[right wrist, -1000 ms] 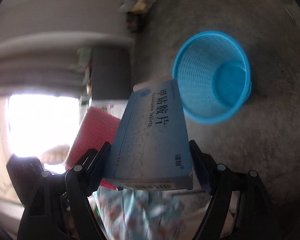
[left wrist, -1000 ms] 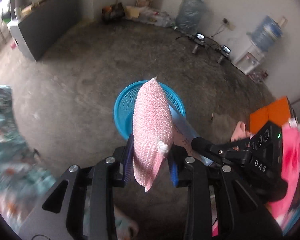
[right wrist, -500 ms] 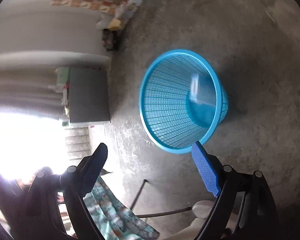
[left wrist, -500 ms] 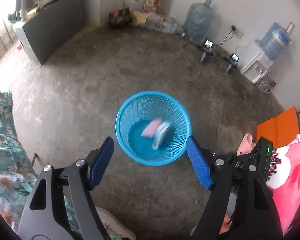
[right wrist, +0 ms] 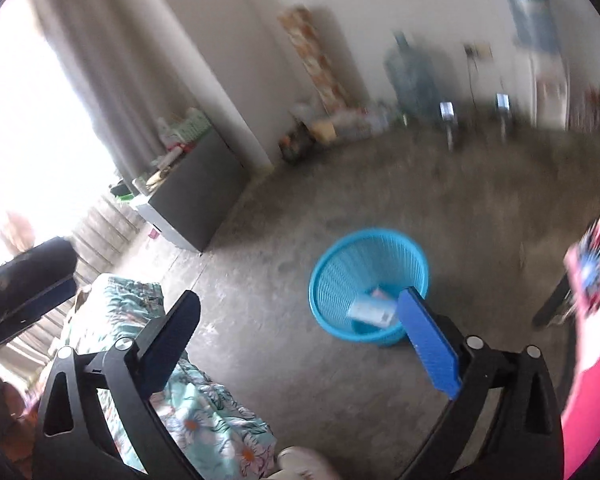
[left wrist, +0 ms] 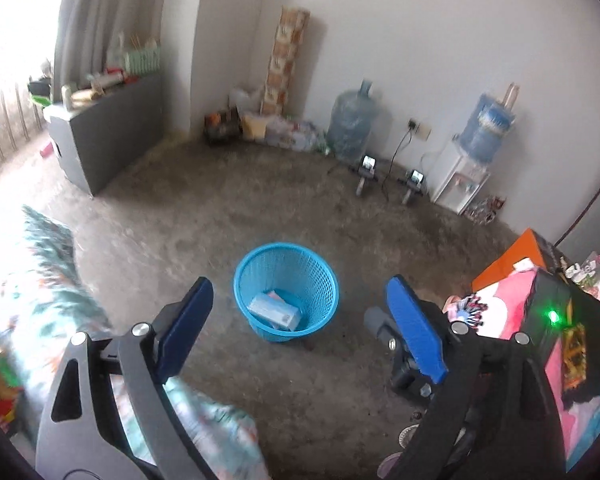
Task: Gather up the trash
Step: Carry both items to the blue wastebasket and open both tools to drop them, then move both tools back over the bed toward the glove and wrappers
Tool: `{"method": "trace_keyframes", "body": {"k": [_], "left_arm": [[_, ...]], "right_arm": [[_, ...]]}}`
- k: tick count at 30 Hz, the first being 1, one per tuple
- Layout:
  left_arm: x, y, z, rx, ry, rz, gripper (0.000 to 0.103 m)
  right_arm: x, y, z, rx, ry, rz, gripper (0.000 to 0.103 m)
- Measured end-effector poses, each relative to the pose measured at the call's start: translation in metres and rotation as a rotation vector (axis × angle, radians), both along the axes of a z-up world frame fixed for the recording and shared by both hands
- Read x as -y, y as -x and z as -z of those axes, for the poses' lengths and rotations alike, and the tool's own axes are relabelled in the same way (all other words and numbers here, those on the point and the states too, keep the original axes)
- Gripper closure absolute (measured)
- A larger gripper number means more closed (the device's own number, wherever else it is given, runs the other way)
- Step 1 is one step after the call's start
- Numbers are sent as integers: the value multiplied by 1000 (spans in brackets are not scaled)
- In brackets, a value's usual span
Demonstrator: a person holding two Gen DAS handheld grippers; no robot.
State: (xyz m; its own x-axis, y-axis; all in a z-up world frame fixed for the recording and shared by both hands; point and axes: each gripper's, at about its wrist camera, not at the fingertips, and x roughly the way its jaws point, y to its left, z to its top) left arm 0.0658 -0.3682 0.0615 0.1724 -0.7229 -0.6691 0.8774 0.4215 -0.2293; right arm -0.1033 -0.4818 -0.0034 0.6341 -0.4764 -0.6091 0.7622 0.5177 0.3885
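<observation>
A blue mesh basket (left wrist: 244, 272) stands on the concrete floor; it also shows in the right wrist view (right wrist: 328, 268). A light blue medicine box (left wrist: 274, 313) lies inside it, with a bit of pink beside it; the box also shows in the right wrist view (right wrist: 370, 311). My left gripper (left wrist: 298, 328) is open and empty, raised above and in front of the basket. My right gripper (right wrist: 302, 336) is open and empty, raised left of the basket. The left gripper's body shows at the left edge of the right wrist view (right wrist: 24, 276).
A floral-patterned cloth (left wrist: 32, 280) lies at the left, also in the right wrist view (right wrist: 204, 412). A pink and orange bag (left wrist: 516, 292) sits at the right. A grey cabinet (left wrist: 108, 128), water bottles (left wrist: 352, 124), a dispenser (left wrist: 464, 180) and clutter line the walls.
Both grippers opened and dropped the pink pouch and the blue box into the basket, then pulled up and back; the basket looks smaller and farther now.
</observation>
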Motion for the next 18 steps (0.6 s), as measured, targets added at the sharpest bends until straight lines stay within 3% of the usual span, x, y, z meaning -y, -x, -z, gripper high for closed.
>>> {"method": "trace_keyframes", "body": {"k": [5,11,14,18], "left_arm": [[-99,-1,-35,-9,111,-84,11],[-214,-15,-43,-39,174,-210,9],[-267,-18,-41,-33,192,-284,9],[-348,-17,-41,7,228,-389,9]], "right_arm": [[-51,-6,-43,-78,151,-23,6],[-124,-29,-77,-156,369,-161,6],[-152,-39,-88,-116,409,-308,6],[-182,-43,-92,11,372,-533,6]]}}
